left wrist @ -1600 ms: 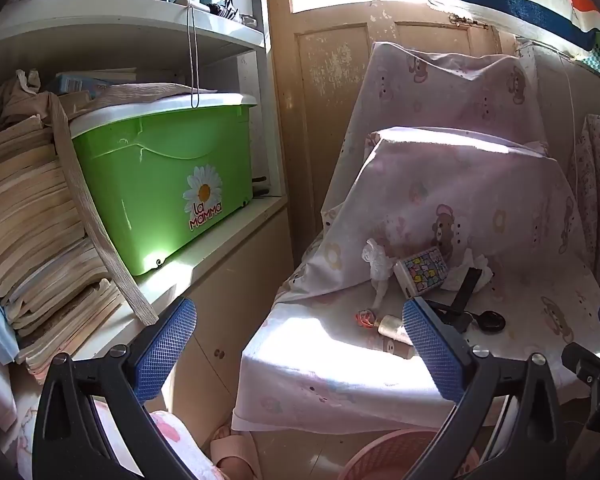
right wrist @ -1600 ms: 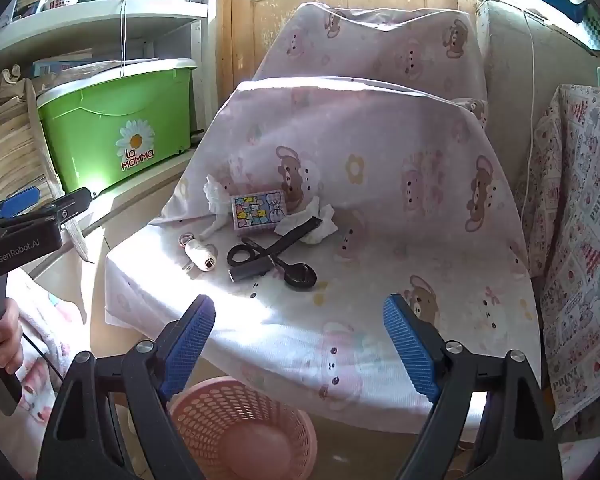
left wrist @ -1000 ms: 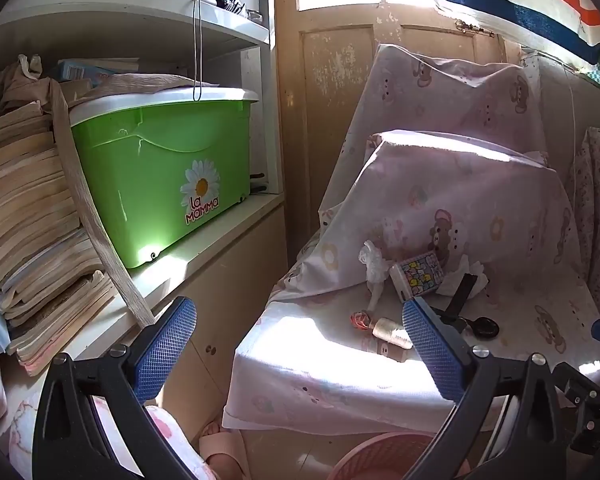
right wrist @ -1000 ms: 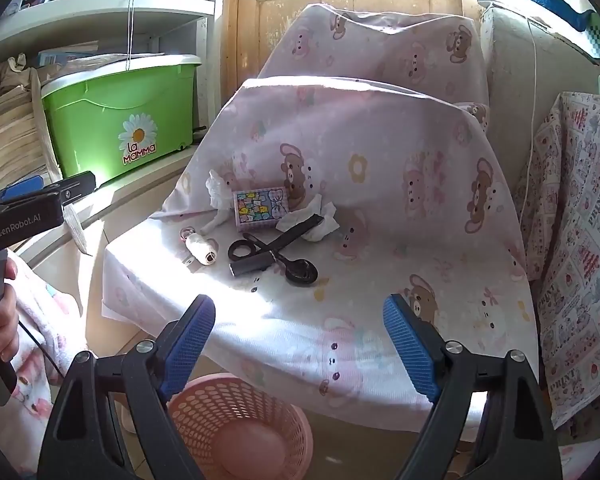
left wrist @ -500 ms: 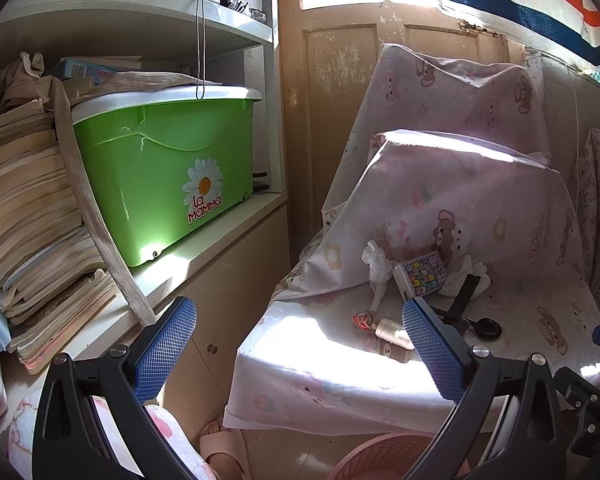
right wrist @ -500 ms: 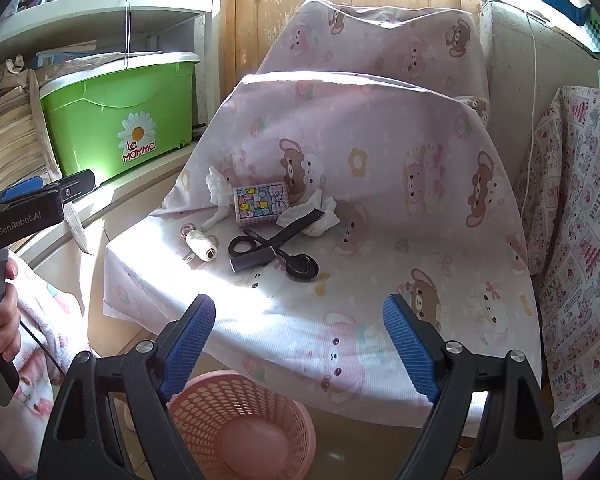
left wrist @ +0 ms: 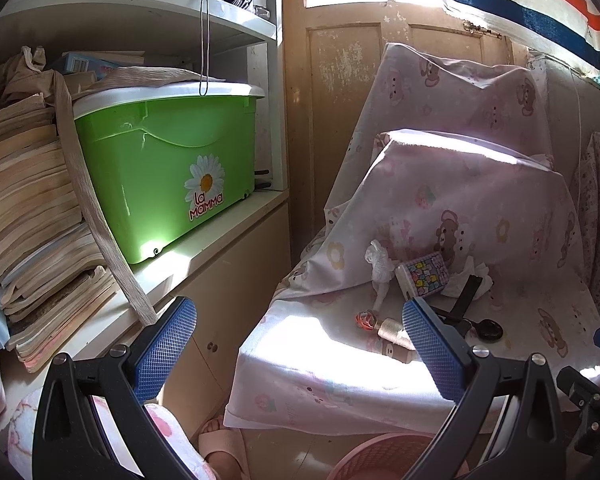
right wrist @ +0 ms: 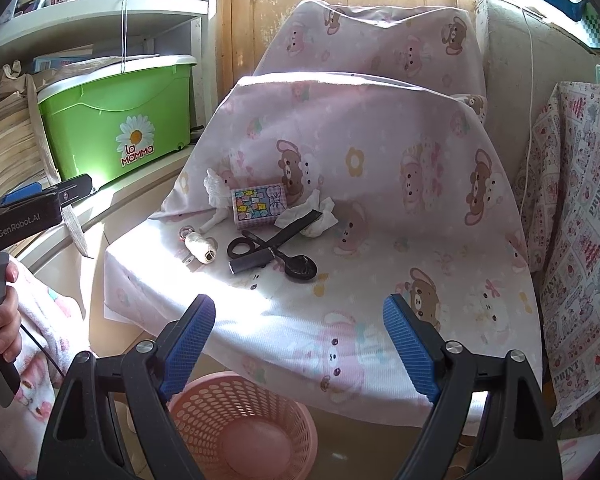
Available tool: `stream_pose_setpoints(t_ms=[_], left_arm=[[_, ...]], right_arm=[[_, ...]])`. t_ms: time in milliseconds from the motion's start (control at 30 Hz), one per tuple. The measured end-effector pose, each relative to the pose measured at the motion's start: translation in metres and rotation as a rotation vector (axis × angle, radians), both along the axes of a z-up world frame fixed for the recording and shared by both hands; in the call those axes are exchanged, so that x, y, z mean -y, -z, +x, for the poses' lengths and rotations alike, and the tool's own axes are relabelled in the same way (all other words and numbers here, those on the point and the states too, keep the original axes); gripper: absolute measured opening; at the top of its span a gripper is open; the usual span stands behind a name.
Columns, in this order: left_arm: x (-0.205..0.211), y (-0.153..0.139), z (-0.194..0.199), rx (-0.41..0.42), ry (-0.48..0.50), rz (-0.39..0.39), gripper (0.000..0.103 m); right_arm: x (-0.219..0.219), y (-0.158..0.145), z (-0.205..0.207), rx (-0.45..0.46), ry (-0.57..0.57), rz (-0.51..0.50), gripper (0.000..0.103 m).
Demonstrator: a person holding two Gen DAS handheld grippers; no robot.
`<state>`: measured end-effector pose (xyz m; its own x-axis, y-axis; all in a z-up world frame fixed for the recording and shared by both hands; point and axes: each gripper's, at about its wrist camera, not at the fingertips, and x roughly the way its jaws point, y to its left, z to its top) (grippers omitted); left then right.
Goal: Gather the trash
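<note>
A chair draped in pink bear-print cloth (right wrist: pixel 380 208) holds the clutter. A crumpled white tissue (right wrist: pixel 318 216) lies behind black scissors (right wrist: pixel 272 242), and a twisted white wrapper (right wrist: pixel 216 194) lies left of a small colourful box (right wrist: pixel 258 205). The tissue (left wrist: pixel 470 276) and wrapper (left wrist: pixel 378 266) also show in the left wrist view. A pink mesh basket (right wrist: pixel 242 428) stands on the floor in front of the chair. My right gripper (right wrist: pixel 300 338) is open and empty, above the basket and short of the seat. My left gripper (left wrist: pixel 300 344) is open and empty, left of the chair.
A thread spool (right wrist: pixel 199 246), a black spoon (right wrist: pixel 298 266) and a small ring (right wrist: pixel 185 232) lie on the seat. A green La Mamma bin (left wrist: pixel 168 172) and stacked books (left wrist: pixel 24 216) sit on the left shelf. A patterned cloth (right wrist: pixel 576 232) hangs at the right.
Both grippers have drifted slightly, the views shifting a little around the chair. Both stay open and empty. Nothing on the seat has moved.
</note>
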<state>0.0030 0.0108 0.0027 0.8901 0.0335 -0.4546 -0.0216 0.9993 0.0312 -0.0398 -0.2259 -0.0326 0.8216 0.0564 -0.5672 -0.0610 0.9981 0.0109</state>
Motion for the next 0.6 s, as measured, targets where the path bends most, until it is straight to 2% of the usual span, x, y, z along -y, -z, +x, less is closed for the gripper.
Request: stream_pose_setpoints(t_ms=[600], left_arm=[[-0.0005,-0.0015,-0.0015,0.018,-0.002,0.02,0.102]], right_arm=[[0.0006,0.0009,0.0002,-0.005,0.001,-0.003,0.087]])
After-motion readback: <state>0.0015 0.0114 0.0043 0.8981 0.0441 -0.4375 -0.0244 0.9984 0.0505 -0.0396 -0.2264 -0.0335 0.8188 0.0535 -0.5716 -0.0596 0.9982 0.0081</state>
